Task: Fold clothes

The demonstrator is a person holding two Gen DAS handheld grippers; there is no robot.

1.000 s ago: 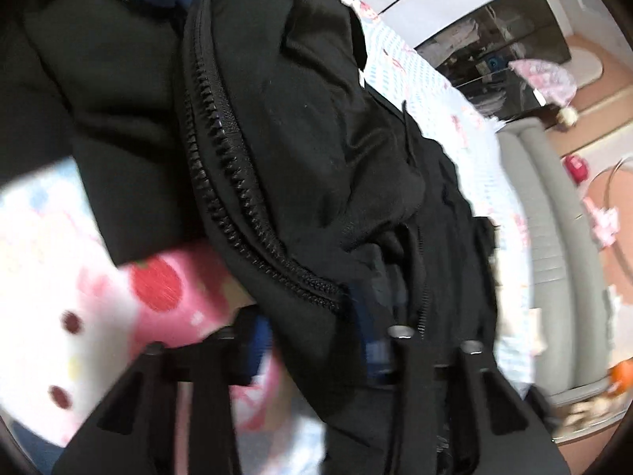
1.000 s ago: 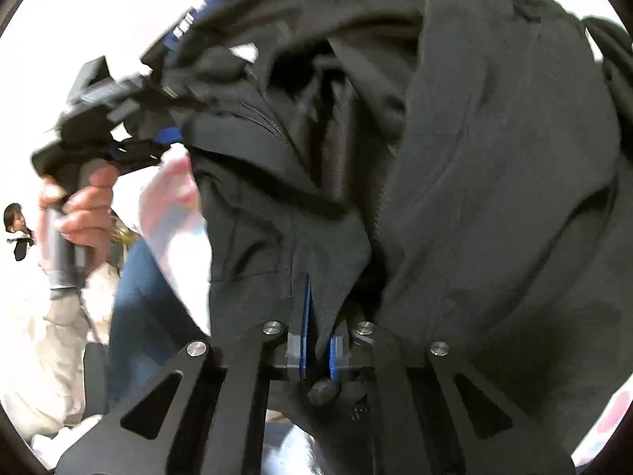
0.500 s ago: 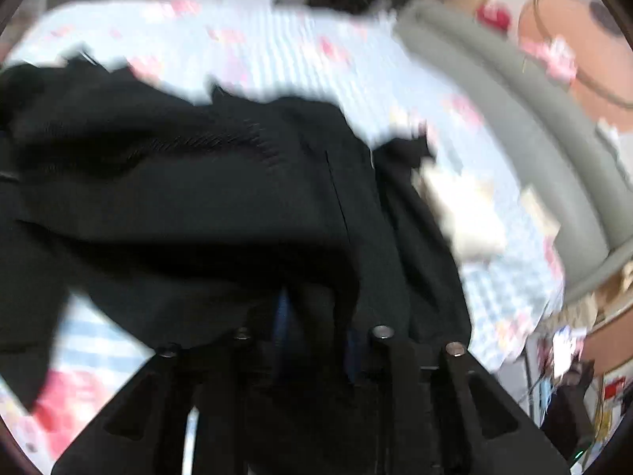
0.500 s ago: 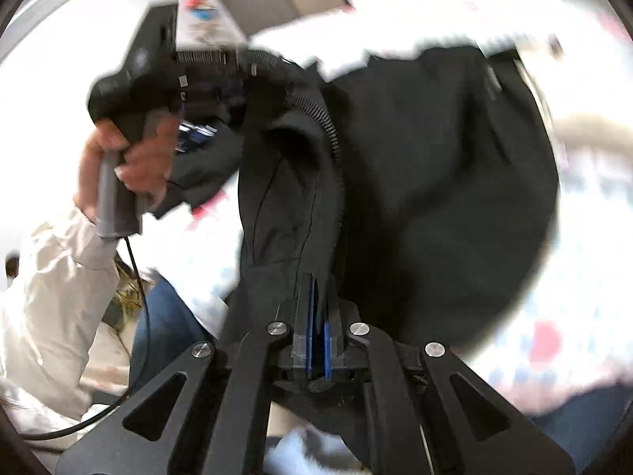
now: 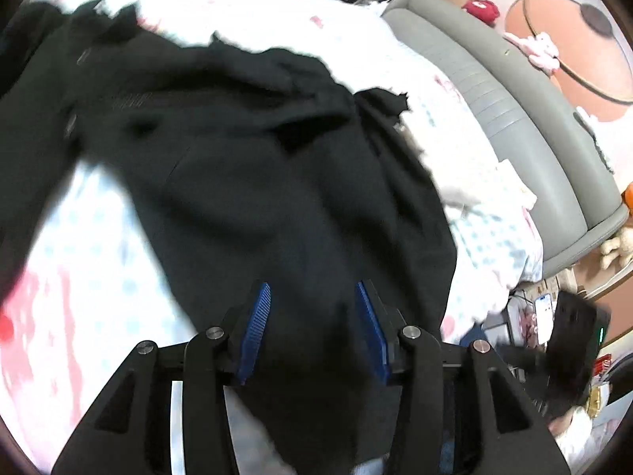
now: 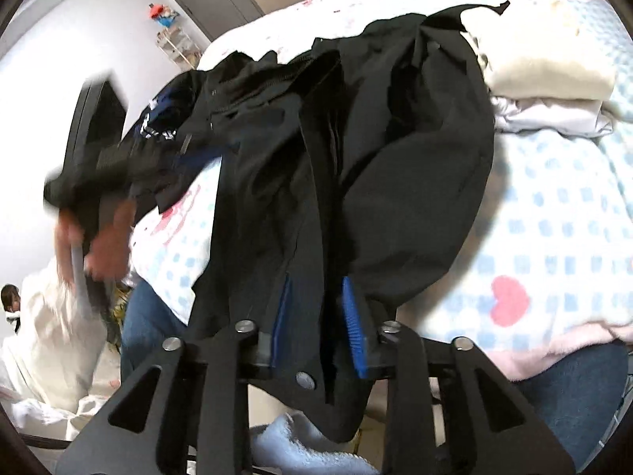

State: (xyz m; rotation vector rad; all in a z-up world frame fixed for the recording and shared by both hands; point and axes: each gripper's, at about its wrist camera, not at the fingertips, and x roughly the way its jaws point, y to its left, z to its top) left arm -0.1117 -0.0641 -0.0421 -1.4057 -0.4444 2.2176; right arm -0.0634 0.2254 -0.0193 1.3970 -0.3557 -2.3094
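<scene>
Two grippers, one black jacket [image 5: 257,158], both at the near hem. Looks like the release after a lay-down: jacket dropped across the patterned bed cover [image 5: 99,257] so that it can be flattened before any fold.

Left gripper [image 5: 313,289]:
- Points down at the jacket's near edge, seen from its own wrist view.
- Stands fairly wide, jaws having just been opening.
- Has dark cloth between the blue pads [image 5: 257,316], slack and not pinched by either of them.
- Shows in the right wrist view only as a blurred black shape [image 6: 91,174] held by the left hand [image 6: 107,233].

Right gripper [image 6: 316,281]:
- Stands narrower, roughly a third parted, jaws likewise having just been opening.
- Has a hanging strip of the jacket's edge running down through the gap; appears let go rather than clamped, though hard to tell whether the cloth brushes a pad.

Jacket [image 6: 395,158]:
- Lies rumpled, zip side up, bunched in ridges rather than flat.
- Hangs over the near side of the cover [image 6: 554,217] towards the person.
- Sits just beside a folded cream garment [image 6: 546,67], probably a finished pile, so best kept apart from it.

Judged early in the fold: smoothing and squaring not yet done.
</scene>
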